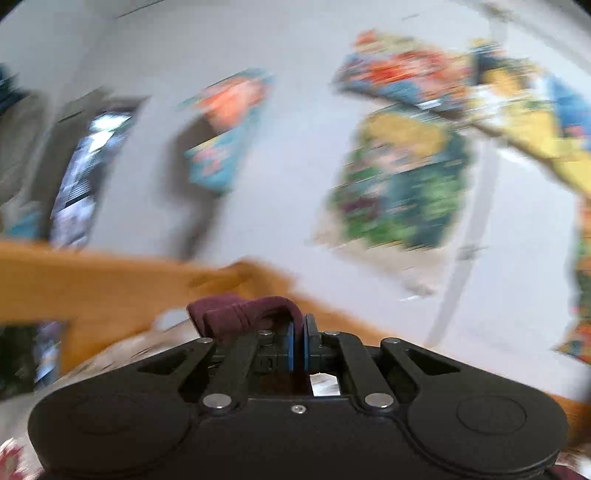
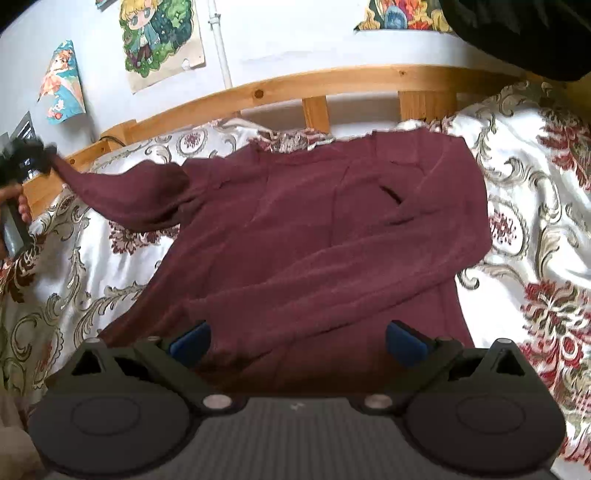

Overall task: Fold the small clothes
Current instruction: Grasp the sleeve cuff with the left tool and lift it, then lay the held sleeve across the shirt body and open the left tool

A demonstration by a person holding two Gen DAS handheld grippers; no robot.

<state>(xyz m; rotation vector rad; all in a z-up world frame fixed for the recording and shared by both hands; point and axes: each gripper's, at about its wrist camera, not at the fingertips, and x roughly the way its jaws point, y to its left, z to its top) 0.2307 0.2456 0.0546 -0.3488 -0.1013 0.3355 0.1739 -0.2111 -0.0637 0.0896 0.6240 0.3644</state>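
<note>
A maroon long-sleeved sweater (image 2: pixel 314 236) lies spread on the floral bedspread (image 2: pixel 535 206). Its right sleeve is folded diagonally across the body. My left gripper (image 1: pixel 300 332) is shut on the cuff of the left sleeve (image 1: pixel 236 312), lifted off the bed; the left wrist view is motion-blurred. In the right wrist view this gripper (image 2: pixel 33 160) shows at the far left, pulling the sleeve (image 2: pixel 133 195) out to the side. My right gripper (image 2: pixel 297 341) is open and empty, hovering over the sweater's lower hem.
A wooden bed rail (image 2: pixel 332 79) runs along the far side against a white wall with several colourful posters (image 2: pixel 159 40). A dark object (image 2: pixel 517 33) hangs at the top right. The bedspread extends to both sides of the sweater.
</note>
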